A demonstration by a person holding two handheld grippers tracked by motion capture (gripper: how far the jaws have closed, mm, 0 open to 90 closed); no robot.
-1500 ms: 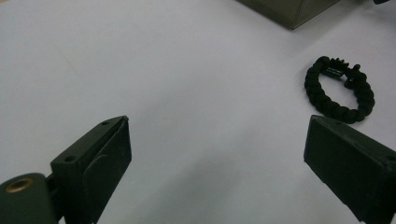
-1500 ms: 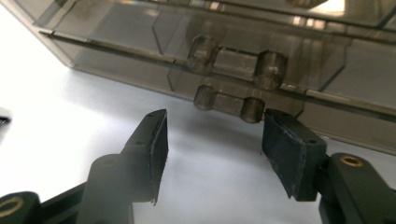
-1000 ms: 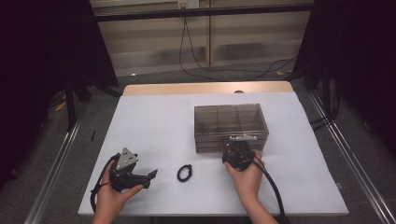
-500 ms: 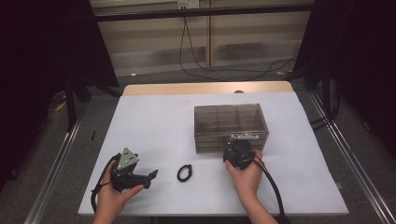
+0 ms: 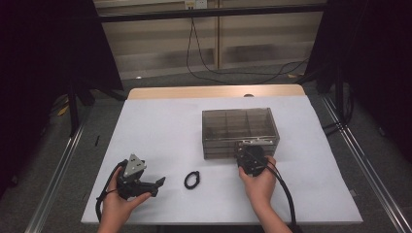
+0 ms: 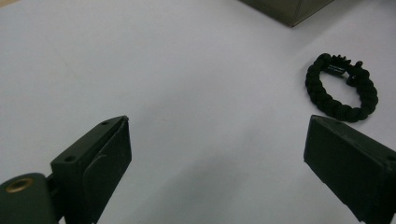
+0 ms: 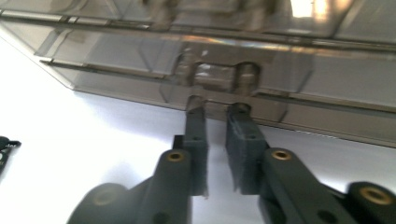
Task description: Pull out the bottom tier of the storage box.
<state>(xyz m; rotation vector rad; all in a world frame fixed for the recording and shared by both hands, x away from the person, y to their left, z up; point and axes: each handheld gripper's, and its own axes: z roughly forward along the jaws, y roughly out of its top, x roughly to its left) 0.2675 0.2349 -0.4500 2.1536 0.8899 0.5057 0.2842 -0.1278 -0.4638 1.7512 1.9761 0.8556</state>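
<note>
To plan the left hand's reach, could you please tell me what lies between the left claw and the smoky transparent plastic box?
In the high view, a black braided bracelet lies on the white table between the left claw and the box.

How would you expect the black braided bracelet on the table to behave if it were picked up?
The bracelet looks like knotted cord, so probably light and somewhat floppy. Its bumpy weave should grip rather than slip. Lying flat as a ring, it seems unlikely to roll.
</note>
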